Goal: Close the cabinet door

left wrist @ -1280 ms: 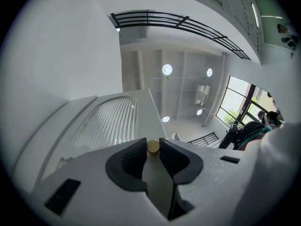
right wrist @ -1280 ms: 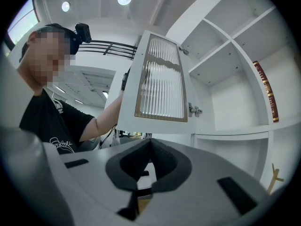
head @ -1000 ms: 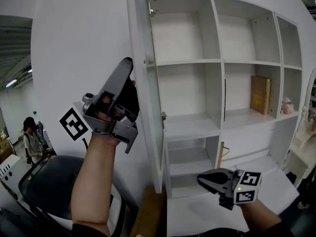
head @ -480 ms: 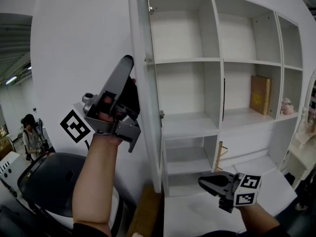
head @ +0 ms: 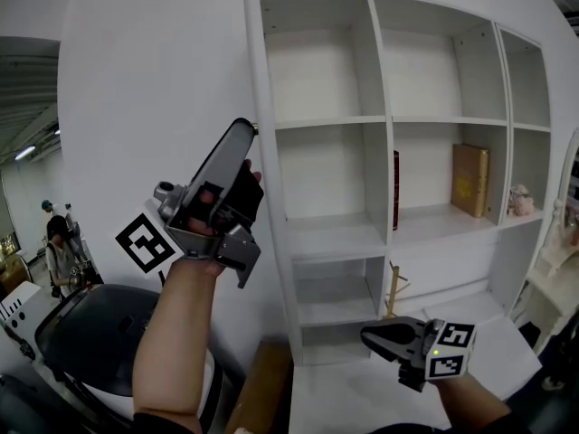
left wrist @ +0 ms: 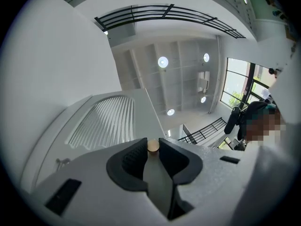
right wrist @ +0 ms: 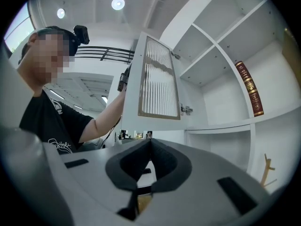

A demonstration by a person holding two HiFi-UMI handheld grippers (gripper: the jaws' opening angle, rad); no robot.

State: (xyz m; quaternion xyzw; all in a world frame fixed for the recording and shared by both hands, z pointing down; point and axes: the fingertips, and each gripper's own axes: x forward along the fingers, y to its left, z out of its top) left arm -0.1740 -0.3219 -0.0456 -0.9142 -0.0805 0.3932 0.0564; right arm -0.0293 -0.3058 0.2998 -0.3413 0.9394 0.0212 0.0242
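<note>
Door: cabinet door (head: 256,179) edge-on at the shelf unit's (head: 380,116) left side.
Knob: door knob (left wrist: 153,146) between the left gripper's (head: 244,134) jaws.
Middle shelf: slim book (head: 395,189), broad book (head: 470,181) to its right, figurine (head: 518,199) rightmost.
Low front: right gripper (head: 366,334) before the bottom compartments.

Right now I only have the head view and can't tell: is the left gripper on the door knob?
Observer: Yes. In the left gripper view the left gripper is shut on the small brass knob.
Operator: How far open is the door?
Observer: The right gripper view shows the door standing well out from the cabinet, its hinge exposed.
Operator: Right gripper free?
Observer: Its view shows the right gripper shut and empty.
</note>
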